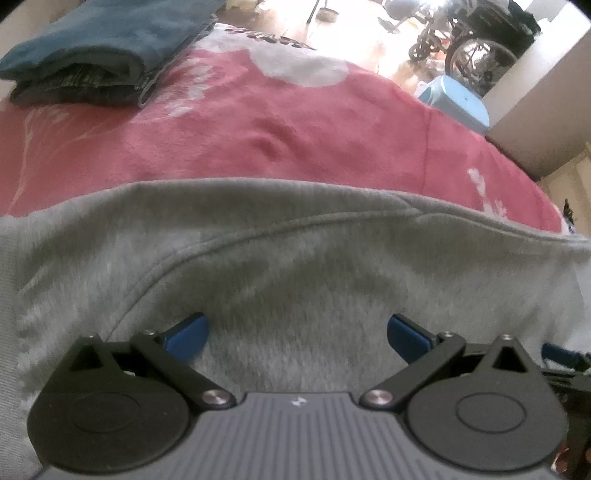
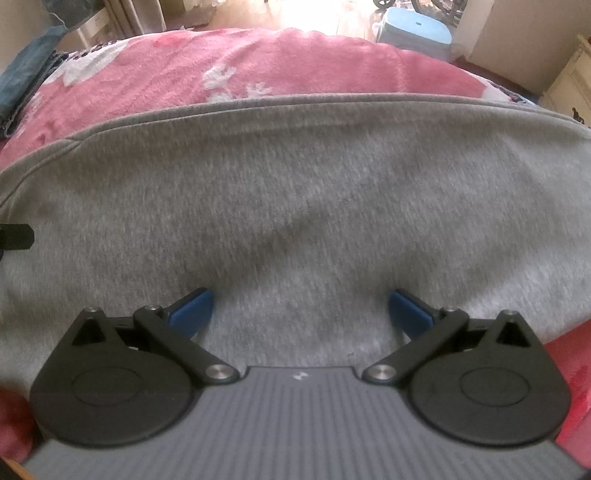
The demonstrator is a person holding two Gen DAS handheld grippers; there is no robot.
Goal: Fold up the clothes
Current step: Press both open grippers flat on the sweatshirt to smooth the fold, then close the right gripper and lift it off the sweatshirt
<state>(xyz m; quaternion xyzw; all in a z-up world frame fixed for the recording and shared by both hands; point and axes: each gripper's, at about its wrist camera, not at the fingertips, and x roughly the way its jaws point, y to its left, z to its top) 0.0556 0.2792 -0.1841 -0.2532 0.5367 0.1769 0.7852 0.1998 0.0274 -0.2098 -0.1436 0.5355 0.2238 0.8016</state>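
Both my left tool [image 1: 297, 332] and right tool [image 2: 300, 310] gape over the grey garment [image 2: 295, 192] on a pink blanket [image 1: 258, 122]; blue stool [image 2: 415, 31] beyond.

Fuzzy heathered knit sweatshirt [image 2: 295, 192] on plush fleece blanket [image 1: 295, 122]; seemingly denim jeans [image 1: 103, 48].

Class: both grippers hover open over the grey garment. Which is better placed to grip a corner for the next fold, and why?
Probably right. The right hand-held gripper sits near the grey garment's corner, blanket showing beside it; the left hand-held gripper sees only mid-cloth.
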